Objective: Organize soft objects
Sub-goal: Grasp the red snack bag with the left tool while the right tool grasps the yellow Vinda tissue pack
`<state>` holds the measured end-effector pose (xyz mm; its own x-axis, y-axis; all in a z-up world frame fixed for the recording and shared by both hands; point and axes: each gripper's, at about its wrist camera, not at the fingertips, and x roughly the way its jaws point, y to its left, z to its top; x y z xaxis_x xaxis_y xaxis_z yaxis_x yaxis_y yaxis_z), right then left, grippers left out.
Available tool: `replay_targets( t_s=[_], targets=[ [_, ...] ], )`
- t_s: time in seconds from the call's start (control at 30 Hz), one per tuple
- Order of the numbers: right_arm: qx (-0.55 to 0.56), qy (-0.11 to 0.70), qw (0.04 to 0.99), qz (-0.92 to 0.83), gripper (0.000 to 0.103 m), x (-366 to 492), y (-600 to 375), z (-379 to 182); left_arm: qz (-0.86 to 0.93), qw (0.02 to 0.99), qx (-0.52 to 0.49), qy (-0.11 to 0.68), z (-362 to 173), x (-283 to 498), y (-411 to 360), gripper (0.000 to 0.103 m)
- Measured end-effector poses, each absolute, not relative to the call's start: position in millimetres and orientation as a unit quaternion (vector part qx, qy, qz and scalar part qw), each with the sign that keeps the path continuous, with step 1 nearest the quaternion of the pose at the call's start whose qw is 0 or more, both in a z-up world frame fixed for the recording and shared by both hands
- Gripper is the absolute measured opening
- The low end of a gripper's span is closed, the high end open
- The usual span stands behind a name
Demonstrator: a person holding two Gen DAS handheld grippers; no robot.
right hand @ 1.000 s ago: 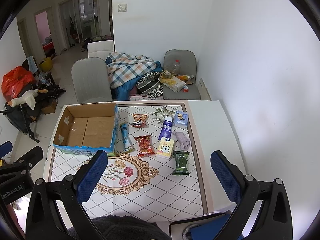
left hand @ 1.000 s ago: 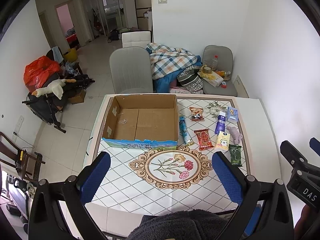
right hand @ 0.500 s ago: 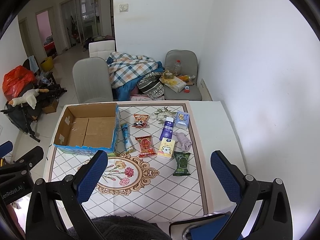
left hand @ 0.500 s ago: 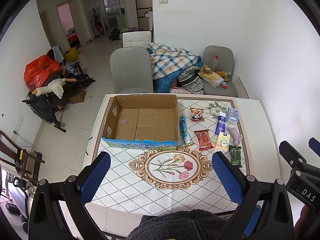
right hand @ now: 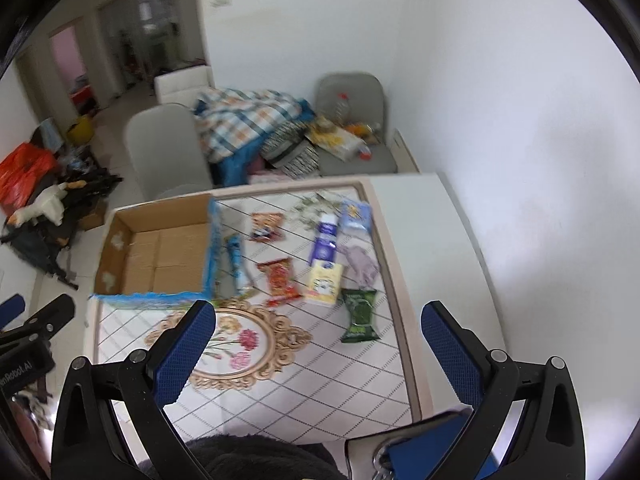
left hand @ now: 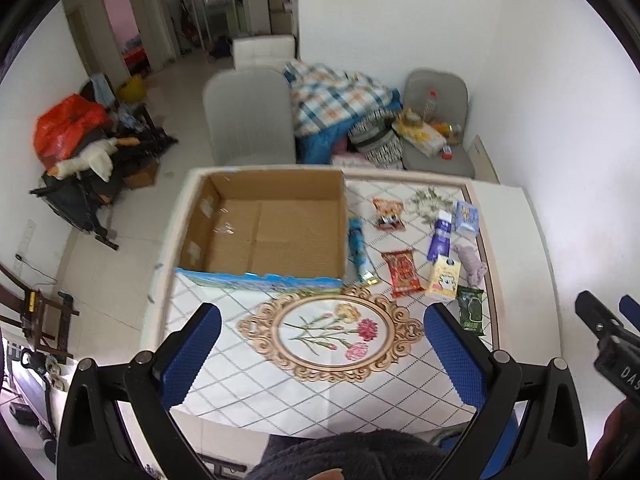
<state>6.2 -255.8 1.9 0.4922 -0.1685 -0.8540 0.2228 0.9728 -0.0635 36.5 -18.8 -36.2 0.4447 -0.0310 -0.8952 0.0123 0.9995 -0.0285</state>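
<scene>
While both tongs hang spread wide and empty above the near edge of the worktop (left hand: 516,216), the sensible first move is a low approach with the right tongs (right hand: 318,340) to the green packet (right hand: 359,314), pinching across its middle. It lies just ahead, slightly right of centre. The left tongs (left hand: 320,344) face the empty cardboard box (left hand: 264,232) farther back.

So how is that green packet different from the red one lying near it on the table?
The green packet is dark, smaller and lies nearest the table's front right border; the red packet is brighter, longer and sits nearer the cardboard box. The green one lies roughly straight, while the red one is angled. Both lie flat on the tablecloth, untouched.
</scene>
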Motion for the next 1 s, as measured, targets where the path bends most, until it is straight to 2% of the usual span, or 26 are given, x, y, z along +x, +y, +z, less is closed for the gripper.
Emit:
replay_targets(
  t_s=[0.2, 0.5, 0.83, 0.9, 1.0],
  targets=[
    [0.053, 0.552, 0.817, -0.159, 0.103, 43.7, -329.4, -72.6, -0.038, 0.812, 0.006, 0.583, -101.8, 95.0, -59.6, 0.103],
    [0.093, 0.639, 0.741, -0.184, 0.103, 91.8, -413.4, -216.9, -0.085, 0.756, 0.043, 0.648, -202.2, 165.4, -135.8, 0.103],
    [0.137, 0.691, 0.697, -0.133, 0.103, 142.6, -405.7, -323.1, -0.084, 0.671, 0.023, 0.736, -331.1, 222.8, -179.0, 0.102],
    [0.157, 0.693, 0.695, -0.110, 0.103, 158.4, -399.7, -340.6, -0.072, 0.662, 0.014, 0.746, -348.4, 232.0, -177.3, 0.098],
    [0.166, 0.702, 0.685, -0.097, 0.103, 178.6, -392.9, -363.9, -0.051, 0.648, -0.002, 0.760, -366.3, 245.8, -167.7, 0.097]
  ],
)
